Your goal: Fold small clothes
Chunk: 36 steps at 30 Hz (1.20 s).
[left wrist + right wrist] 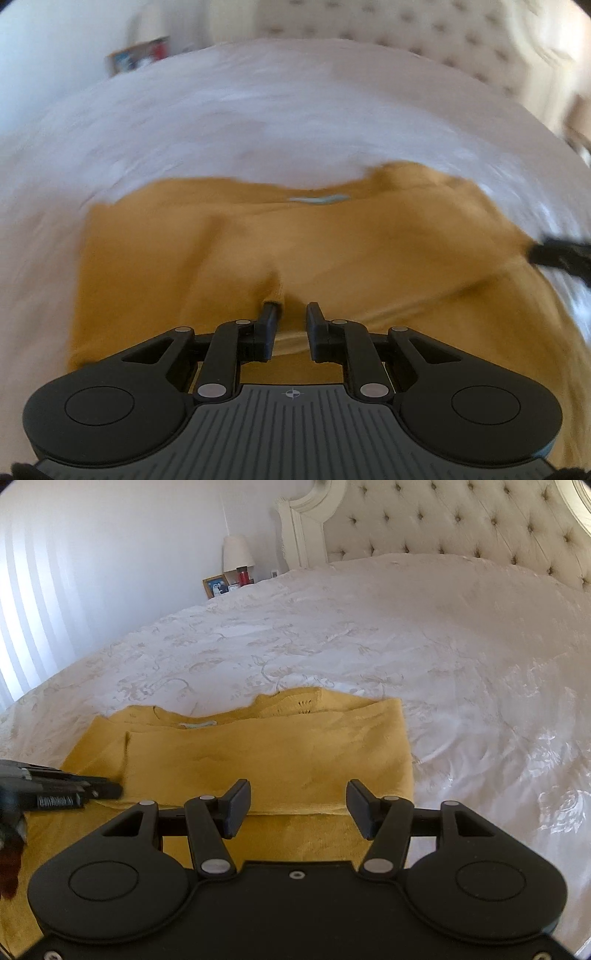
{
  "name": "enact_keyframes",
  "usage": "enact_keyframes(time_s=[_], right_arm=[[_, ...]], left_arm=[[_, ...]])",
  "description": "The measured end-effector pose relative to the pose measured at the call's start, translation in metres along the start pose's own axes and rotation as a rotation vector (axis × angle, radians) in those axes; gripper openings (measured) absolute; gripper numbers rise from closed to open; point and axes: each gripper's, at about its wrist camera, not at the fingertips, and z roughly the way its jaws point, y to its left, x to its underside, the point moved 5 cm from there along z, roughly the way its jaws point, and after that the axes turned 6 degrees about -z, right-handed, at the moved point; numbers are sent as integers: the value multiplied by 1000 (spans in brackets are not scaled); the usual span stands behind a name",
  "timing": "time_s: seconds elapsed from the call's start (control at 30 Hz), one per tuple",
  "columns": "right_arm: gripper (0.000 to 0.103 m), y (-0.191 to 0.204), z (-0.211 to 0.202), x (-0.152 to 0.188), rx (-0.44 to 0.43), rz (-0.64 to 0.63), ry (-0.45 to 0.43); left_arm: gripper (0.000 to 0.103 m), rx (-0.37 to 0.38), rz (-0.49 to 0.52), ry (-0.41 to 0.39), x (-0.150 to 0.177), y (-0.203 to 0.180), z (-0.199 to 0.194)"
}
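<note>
A mustard-yellow knit top (332, 251) lies partly folded on the white bedspread (258, 122), its neckline away from me. My left gripper (291, 314) hovers low over its near part, jaws a little apart and empty; a small ridge of cloth stands just off the left finger (269, 321). The view is motion-blurred. In the right wrist view the top (280, 753) shows a folded edge across its front. My right gripper (295, 797) is wide open and empty just above that edge. The left gripper's fingers (99, 790) enter from the left.
The bedspread (369, 635) stretches far ahead and to the right. A tufted cream headboard (461, 528) stands at the back. A nightstand with a lamp (238, 554), a photo frame (216, 585) and a red object stands at the back left by the wall.
</note>
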Motion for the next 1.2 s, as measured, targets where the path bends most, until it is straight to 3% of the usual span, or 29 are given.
enact_keyframes(time_s=[0.1,0.23,0.33,0.47,0.63,0.8,1.03,1.13,1.2], right_arm=[[63,-2,0,2,3,-4,4],[63,-2,1,2,5,-8,0],[63,-1,6,-5,7,-16,-11],[63,2,24,-20,6,-24,-17],[63,-6,61,-27,-2,39,40],[63,-30,86,-11,102,22,113],[64,-53,77,-6,127,91,110],[70,-54,64,-6,128,115,111],[69,-54,50,-3,129,138,110]], left_arm=[[18,-77,-104,-34,-7,39,-10],[19,-234,-244,-63,-17,89,-22],[19,-276,-294,-112,-24,102,-35],[25,-220,-224,-155,-35,77,-44],[29,-126,-117,-97,-38,37,-16],[31,-199,-75,13,-18,35,23],[39,-244,18,0,-15,30,22],[39,-220,-8,16,-19,33,16],[41,-159,-50,26,-18,34,7]])
